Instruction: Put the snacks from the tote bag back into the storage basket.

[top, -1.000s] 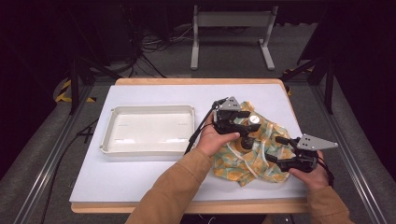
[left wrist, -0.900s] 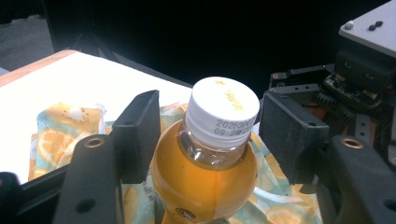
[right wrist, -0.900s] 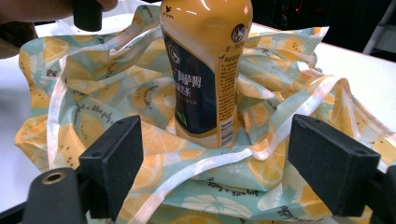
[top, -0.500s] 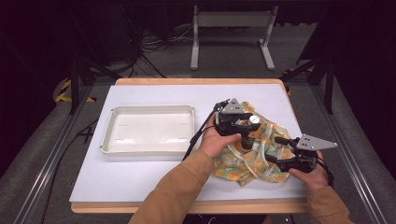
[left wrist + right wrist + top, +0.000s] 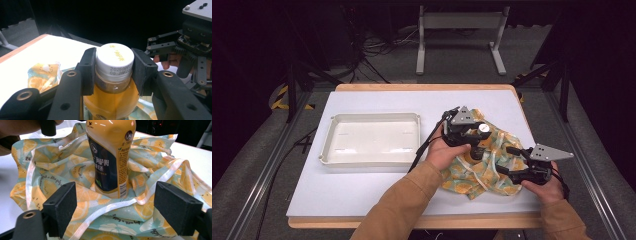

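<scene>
A bottle of orange drink (image 5: 111,157) with a white cap (image 5: 115,60) stands upright in the open mouth of a lemon-print bag (image 5: 482,172) at the table's right. My left gripper (image 5: 482,134) comes at it from above. Its jaws have just been closing and the pads (image 5: 87,70) now press on both sides of the cap. My right gripper (image 5: 504,160) lies low at the bag's right side, open, with its jaws wide. The bag's white-trimmed rim (image 5: 105,210) lies between them, and the pads (image 5: 61,207) touch nothing.
A shallow white tray (image 5: 369,117) sits at the left of the white table top (image 5: 362,195). The bag (image 5: 50,170) spreads around the bottle's base. The table's wooden edge (image 5: 422,87) runs along the back, with a dark floor, cables and a stand behind it.
Both hands have stayed where they were. The left gripper's jaws have drawn in around the bottle's cap.
</scene>
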Demonstrator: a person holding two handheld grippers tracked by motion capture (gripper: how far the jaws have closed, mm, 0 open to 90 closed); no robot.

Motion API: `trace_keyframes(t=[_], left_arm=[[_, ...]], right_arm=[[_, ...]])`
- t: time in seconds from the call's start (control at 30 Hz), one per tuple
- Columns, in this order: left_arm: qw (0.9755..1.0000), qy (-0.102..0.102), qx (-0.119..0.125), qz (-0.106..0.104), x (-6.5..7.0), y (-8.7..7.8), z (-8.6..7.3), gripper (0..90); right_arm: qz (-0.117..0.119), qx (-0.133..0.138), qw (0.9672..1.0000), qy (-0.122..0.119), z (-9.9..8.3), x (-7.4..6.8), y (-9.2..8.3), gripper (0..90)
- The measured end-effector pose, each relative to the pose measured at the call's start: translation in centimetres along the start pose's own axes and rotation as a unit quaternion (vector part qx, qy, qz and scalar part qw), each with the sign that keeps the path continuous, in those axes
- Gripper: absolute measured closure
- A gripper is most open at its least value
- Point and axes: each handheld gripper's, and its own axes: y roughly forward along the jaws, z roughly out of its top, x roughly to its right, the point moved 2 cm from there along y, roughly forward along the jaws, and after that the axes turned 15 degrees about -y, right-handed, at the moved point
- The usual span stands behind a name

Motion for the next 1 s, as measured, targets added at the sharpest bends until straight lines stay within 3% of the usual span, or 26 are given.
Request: trace_keyframes(t=[0.57,1.0], left_arm=[[0.9996,0.019,0.014,-0.012,1.3,-1.8,2.7,58.3],[0.9988,0.019,0.036,-0.028,2.4,-3.6,4.4,58.3]], right_arm=[[0.0,-0.001,1.0,0.003,-0.1,0.1,0.0,19.1],[0.004,-0.003,1.0,0.005,-0.2,-0.1,0.1,19.1]])
